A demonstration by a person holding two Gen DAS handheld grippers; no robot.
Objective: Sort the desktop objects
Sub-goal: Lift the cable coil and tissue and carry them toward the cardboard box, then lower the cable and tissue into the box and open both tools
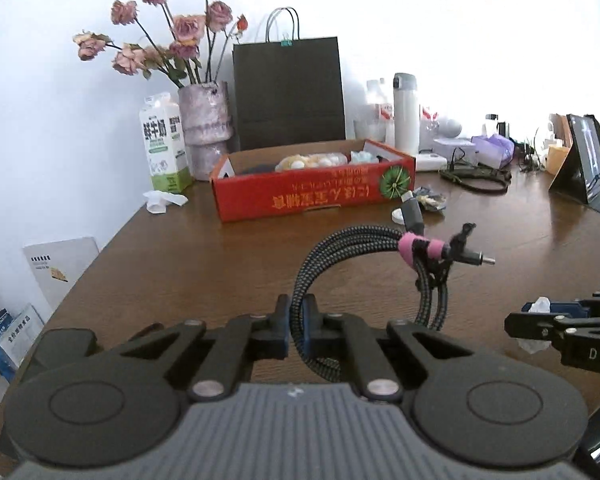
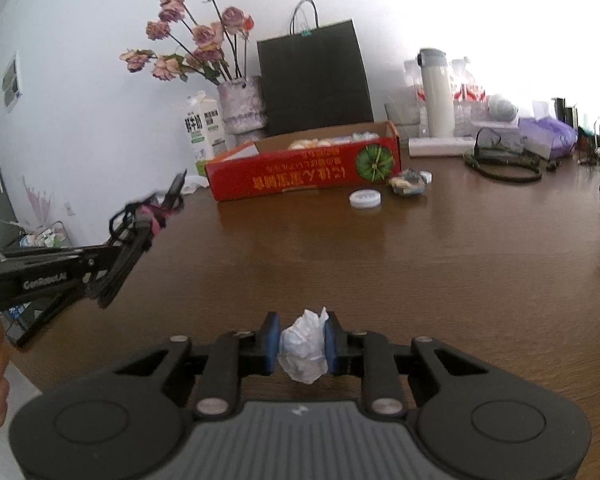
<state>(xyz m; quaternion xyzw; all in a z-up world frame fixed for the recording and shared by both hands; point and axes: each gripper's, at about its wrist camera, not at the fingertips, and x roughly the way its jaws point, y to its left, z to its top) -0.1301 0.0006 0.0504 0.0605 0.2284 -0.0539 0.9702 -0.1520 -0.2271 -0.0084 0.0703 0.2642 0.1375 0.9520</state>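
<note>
Far left, a milk carton and a vase of roses stand by the wall, with a black bag behind a red box on the table. Near centre-left, the left gripper is clamped on a braided cable, coiled and bound by a pink strap, held above the tabletop. Right of it, the right gripper pinches a crumpled tissue. A white lid lies beyond, near the box; a flask stands far right.

One red box, one milk carton, one black bag, one flask, one vase
</note>
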